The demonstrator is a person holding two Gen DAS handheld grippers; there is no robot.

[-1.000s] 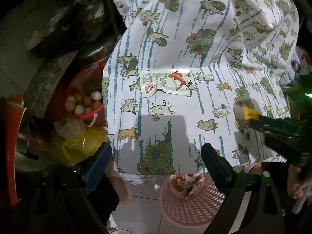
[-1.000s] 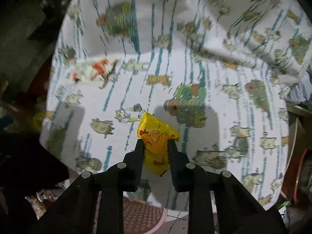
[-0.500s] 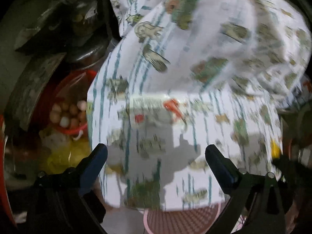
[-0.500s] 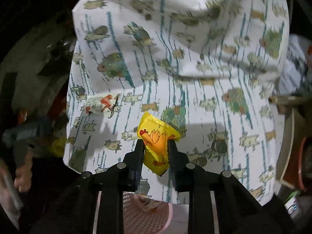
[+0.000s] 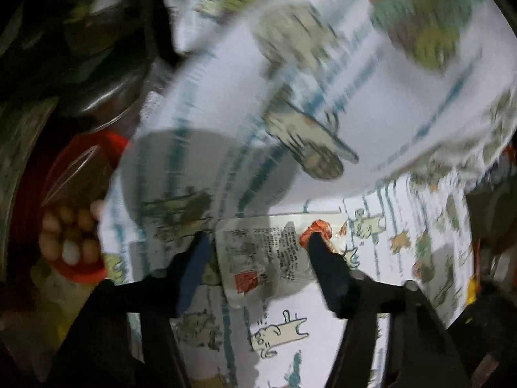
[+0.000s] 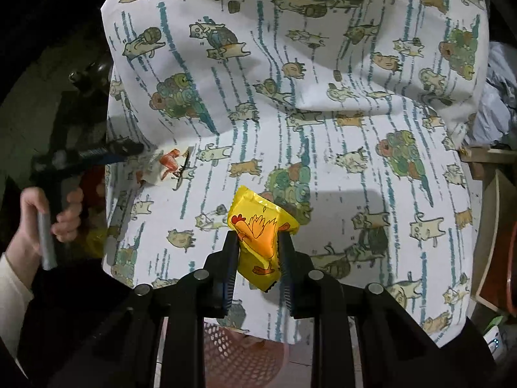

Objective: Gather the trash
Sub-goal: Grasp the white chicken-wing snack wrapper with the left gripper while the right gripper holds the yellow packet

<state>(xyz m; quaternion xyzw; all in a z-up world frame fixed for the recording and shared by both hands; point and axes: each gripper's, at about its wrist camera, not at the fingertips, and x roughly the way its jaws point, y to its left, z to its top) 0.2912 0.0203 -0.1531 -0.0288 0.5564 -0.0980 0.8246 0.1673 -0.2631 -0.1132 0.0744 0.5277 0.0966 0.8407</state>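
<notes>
A white wrapper with red print (image 5: 265, 255) lies flat on the cat-patterned cloth (image 5: 371, 297). My left gripper (image 5: 257, 242) is open, its two fingers either side of the wrapper, low over the cloth. The wrapper also shows in the right wrist view (image 6: 161, 165), with the left gripper (image 6: 129, 150) at it. My right gripper (image 6: 258, 239) is shut on a yellow chicken-print packet (image 6: 258, 232) and holds it above the cloth's front edge. A pink mesh basket (image 6: 239, 352) stands on the floor below.
The cloth (image 6: 290, 97) covers a table and rises in a fold at the back. A red bowl of eggs (image 5: 71, 242) sits left of the table among dark clutter. Boxes and a pale bag (image 6: 497, 97) stand at the right.
My left gripper has moved forward and down to the white wrapper, which now sits between its open fingers. My right gripper still holds the yellow packet and has drawn back slightly.
</notes>
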